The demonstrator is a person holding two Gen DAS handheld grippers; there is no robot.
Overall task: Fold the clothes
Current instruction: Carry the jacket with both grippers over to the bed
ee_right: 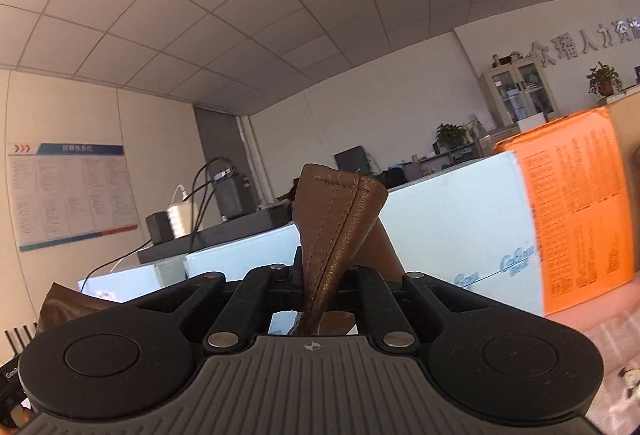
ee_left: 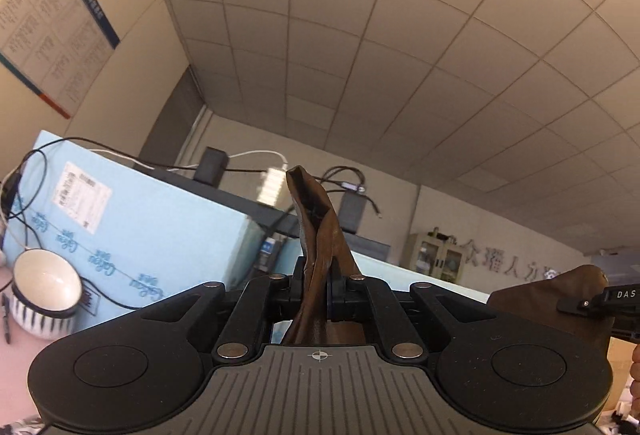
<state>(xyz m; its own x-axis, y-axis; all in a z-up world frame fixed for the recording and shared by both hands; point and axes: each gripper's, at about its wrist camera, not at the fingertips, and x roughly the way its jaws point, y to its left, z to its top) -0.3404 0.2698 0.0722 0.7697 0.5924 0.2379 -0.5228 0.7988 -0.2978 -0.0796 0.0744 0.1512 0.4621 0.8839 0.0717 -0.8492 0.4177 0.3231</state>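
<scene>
A brown leather-like garment is pinched between the pads of my left gripper, which is shut on it; a twisted flap sticks up past the fingers. In the right wrist view a stitched hem of the same brown garment rises out of my right gripper, also shut on it. Both grippers are lifted and look toward the ceiling. More of the brown cloth shows at the right edge of the left wrist view, by the other gripper's black tip, and at the lower left of the right wrist view.
A black-and-white striped bowl sits at the left on a pink surface. Light blue foam boards stand behind, with cables and black adapters on a dark shelf. An orange printed box stands at the right.
</scene>
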